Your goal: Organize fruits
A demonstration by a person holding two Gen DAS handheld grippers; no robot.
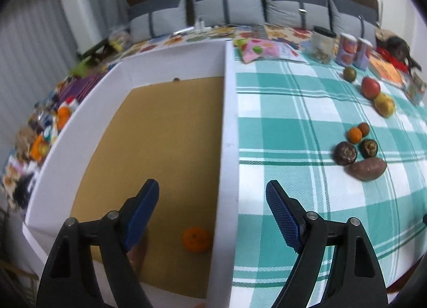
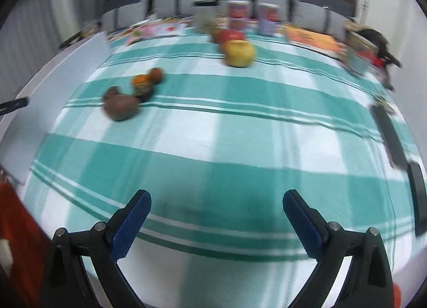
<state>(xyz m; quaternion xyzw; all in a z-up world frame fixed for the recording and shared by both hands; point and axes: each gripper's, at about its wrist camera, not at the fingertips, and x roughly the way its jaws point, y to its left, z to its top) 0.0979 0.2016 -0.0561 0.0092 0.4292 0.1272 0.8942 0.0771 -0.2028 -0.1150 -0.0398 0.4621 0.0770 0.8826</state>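
Lone tangerine [image 1: 196,239] in the box [image 1: 229,132], right between the left gripper [image 1: 212,212] fingers. Sweet potato [image 1: 367,168] and remaining fruit on the tablecloth [image 1: 288,121], ahead-right of the tongs.

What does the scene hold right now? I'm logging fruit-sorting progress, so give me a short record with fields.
container: white box with brown cardboard floor
in box: one orange, near corner by the right wall
still on cloth: sweet potato, two dark round fruits, small orange, small brown fruit, red apple, yellow fruit, green fruit
surface: teal-and-white checked cloth
left gripper: fingers open, empty, straddling the box wall
right gripper: fingers open, empty, above cloth; view blurred
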